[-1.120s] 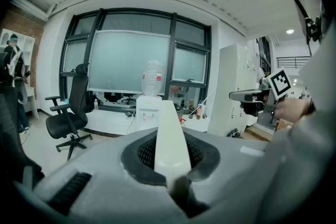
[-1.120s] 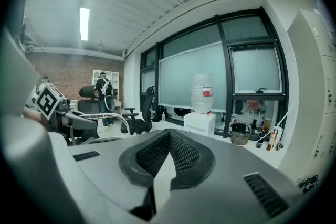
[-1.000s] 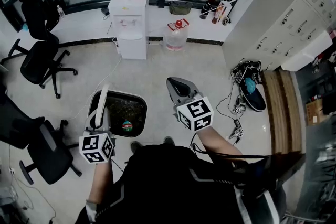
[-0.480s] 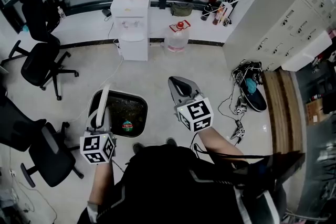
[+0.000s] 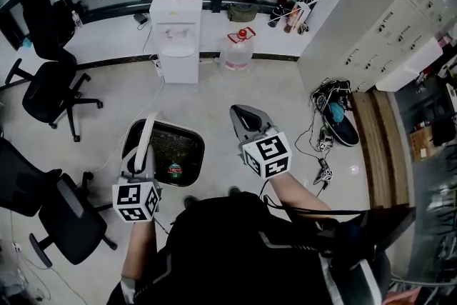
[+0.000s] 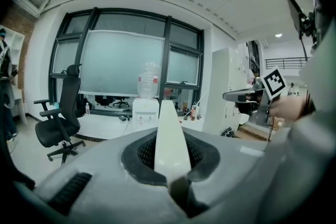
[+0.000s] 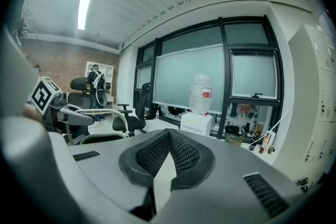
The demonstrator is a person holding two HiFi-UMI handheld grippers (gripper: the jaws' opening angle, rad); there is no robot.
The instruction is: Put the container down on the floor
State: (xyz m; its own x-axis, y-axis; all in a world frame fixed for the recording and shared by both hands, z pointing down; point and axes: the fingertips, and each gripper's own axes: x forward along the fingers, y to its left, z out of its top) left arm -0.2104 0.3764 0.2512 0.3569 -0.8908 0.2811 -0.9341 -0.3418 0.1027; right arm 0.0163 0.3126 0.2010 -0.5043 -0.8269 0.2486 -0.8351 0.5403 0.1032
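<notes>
Container [image 5: 170, 152]: a dark tub with a pale rim, hanging by its white handle [image 5: 143, 141] from your left gripper [image 5: 141, 157]. It is on the near side of the water dispenser [image 5: 175, 32], between the dispenser and your feet.
- Judged not yet on the floor [image 5: 214, 93]. The handle stands up above the rim, and the tub looks large against the tiles, as a carried thing would.
- A small red-and-green item [image 5: 173, 169] lies in the bottom. Cannot tell what it is.

Left gripper: the jaws are pinched on the handle, and the left gripper view shows the white strip running straight up between the pads. Holding by the handle likely lets the tub hang level, so the item inside stays put.

Right gripper [image 5: 241, 114]: the jaws are pressed together with nothing between them. It rides beside the tub, nearer you than the dispenser and apart from the rim. It carries no weight and looks free to steady the rim if the tub swings.

Around:
- Bare tiles lie between you and the dispenser, which looks like room enough to set down.
- A spare water jug [image 5: 239, 48] stands just beside the dispenser, on its right.
- Office chairs [image 5: 50, 86] stand well to the dispenser's left.
- Neither is near the likely drop spot.

Next, by judgement: lower straight down and let the base land flat before you ease the pinch, or the tub may tip.
</notes>
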